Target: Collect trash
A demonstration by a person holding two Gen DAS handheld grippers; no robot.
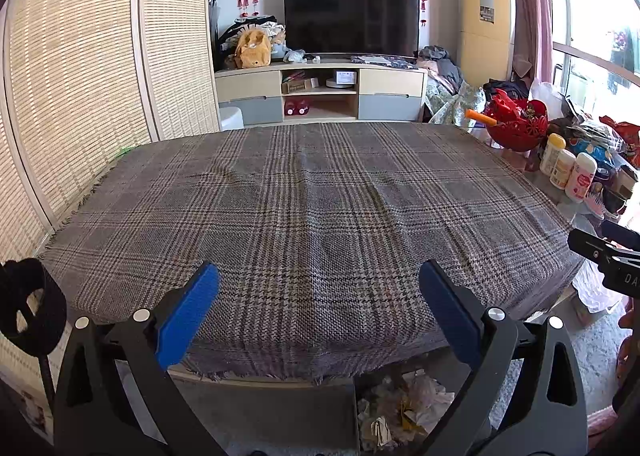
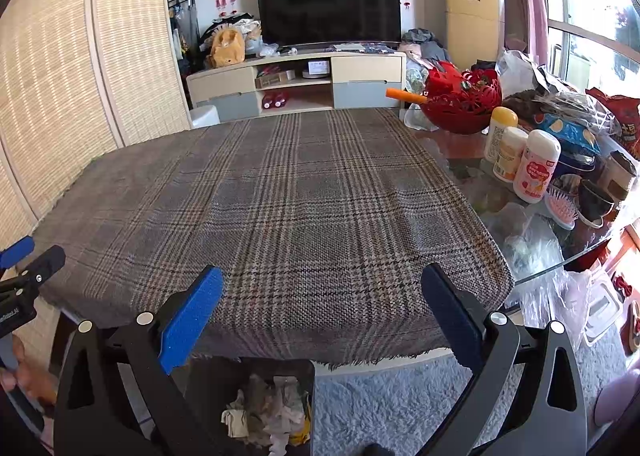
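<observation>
My left gripper (image 1: 320, 296) is open and empty, held above the near edge of a table under a grey plaid cloth (image 1: 304, 200). My right gripper (image 2: 322, 300) is open and empty over the same cloth (image 2: 280, 192). No loose trash shows on the cloth. A dark bin (image 1: 356, 416) on the floor below the near edge holds crumpled paper (image 1: 404, 404). It also shows in the right wrist view (image 2: 256, 372) with crumpled paper (image 2: 268, 412) inside. The right gripper's body (image 1: 608, 256) shows at the right edge of the left wrist view, and the left gripper's body (image 2: 24, 272) at the left edge of the right wrist view.
A red bowl (image 2: 460, 100), several plastic bottles (image 2: 532, 168), a pink hairbrush (image 2: 560, 208) and bags crowd the bare glass part (image 2: 500, 196) of the table at right. A TV (image 1: 352, 20) on a cabinet stands behind. A woven screen (image 1: 72, 96) is at left. A grey rug (image 2: 400, 408) covers the floor.
</observation>
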